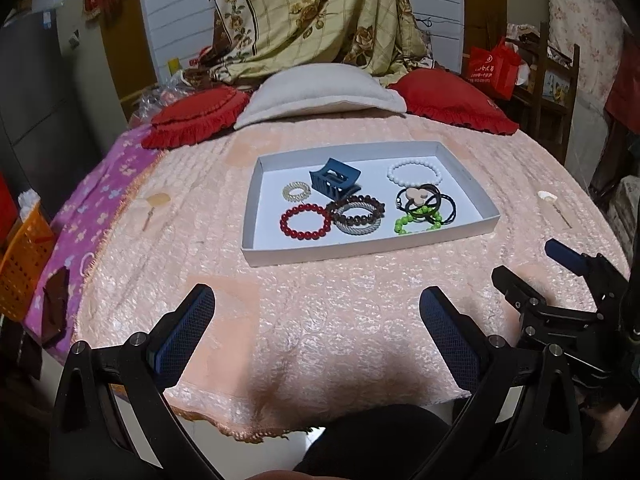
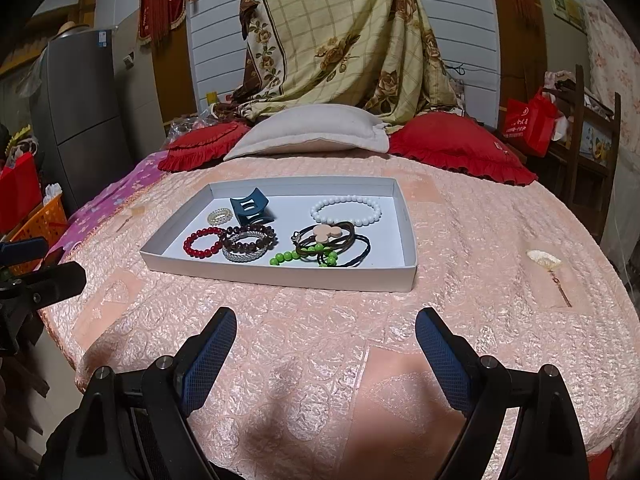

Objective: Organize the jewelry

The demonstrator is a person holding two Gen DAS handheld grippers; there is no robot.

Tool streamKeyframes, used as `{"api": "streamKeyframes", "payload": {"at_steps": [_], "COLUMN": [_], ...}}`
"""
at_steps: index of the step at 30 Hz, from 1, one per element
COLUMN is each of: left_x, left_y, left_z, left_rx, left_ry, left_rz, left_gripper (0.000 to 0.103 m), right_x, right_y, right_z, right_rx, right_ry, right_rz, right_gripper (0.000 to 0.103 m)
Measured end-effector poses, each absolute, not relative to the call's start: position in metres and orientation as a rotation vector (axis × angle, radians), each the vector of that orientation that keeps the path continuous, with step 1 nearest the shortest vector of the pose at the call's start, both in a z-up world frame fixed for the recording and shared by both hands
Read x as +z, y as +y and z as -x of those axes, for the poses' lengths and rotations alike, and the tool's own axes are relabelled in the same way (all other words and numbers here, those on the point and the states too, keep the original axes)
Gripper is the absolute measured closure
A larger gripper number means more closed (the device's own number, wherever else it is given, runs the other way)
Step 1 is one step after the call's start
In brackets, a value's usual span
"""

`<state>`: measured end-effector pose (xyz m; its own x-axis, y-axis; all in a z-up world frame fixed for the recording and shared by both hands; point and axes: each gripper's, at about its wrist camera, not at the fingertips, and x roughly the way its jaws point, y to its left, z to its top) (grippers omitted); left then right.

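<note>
While a white tray (image 1: 460, 168) on the bed (image 1: 320, 320) holds all the jewelry, bracelets (image 1: 306, 222) overlapping in two clusters, both grippers hover short of it, jaws wide and empty: left gripper (image 1: 316, 328), right gripper (image 2: 326, 344). Untangling calls for pinching one loop at its free edge.

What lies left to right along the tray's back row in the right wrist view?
Clear coil tie → blue hair clip → white bead bracelet, all inside the tray.
</note>
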<state>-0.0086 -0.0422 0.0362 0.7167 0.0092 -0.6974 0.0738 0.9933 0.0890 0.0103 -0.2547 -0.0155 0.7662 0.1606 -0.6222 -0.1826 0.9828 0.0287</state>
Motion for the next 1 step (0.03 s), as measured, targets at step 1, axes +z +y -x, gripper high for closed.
{"api": "streamKeyframes", "payload": {"at_steps": [1], "left_x": [0.0364], "left_y": [-0.0423], "left_z": [0.0085], "left_rx": [-0.037], "left_ry": [0.772], "left_rz": [-0.114], "left_gripper": [0.0], "right_x": [-0.0154], "right_y": [-0.2545], "right_z": [-0.0101], "right_rx": [0.187], "right_ry": [0.672], "right_rz": [0.033], "right_gripper": [0.014]}}
